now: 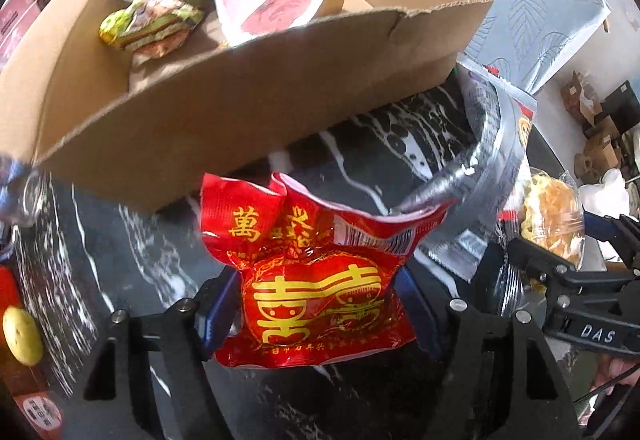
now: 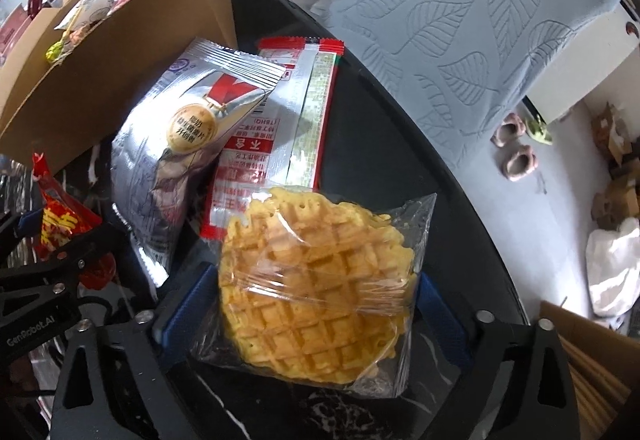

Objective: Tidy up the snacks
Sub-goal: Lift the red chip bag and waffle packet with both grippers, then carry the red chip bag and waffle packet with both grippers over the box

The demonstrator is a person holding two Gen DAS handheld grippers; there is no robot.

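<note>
Right now I am working both grippers over the dark marbled table (image 1: 360, 143), each pointing steeply down at a snack.

My left gripper (image 1: 320, 304) is straddling the red packet (image 1: 320, 280), which is lying on the table just in front of the box (image 1: 240, 87). Its blue pads (image 1: 218, 304) are sitting at the packet's flanks, and the foil is puckering there, so I judge they are pinching it at a middling spread.

My right gripper (image 2: 316, 304) is standing wide around the bagged waffle (image 2: 316, 272), which is resting near the table's edge beside the silver pouch (image 2: 176, 167) and the red-edged sachet (image 2: 280, 135). Whether those pads are pressing the film yet, I cannot tell.

What I am worrying about: the red packet is slick and crumpled, so a grip on loose foil alone could slide off on the lift. The waffle looks brittle, and squeezing harder could crack it. Also, the two grippers are sitting close together, so rising together risks a knock.

The red packet's long axis is running away from the camera towards the box, its crimped end leading. The waffle is round, lying flat, with no clear long axis.
</note>
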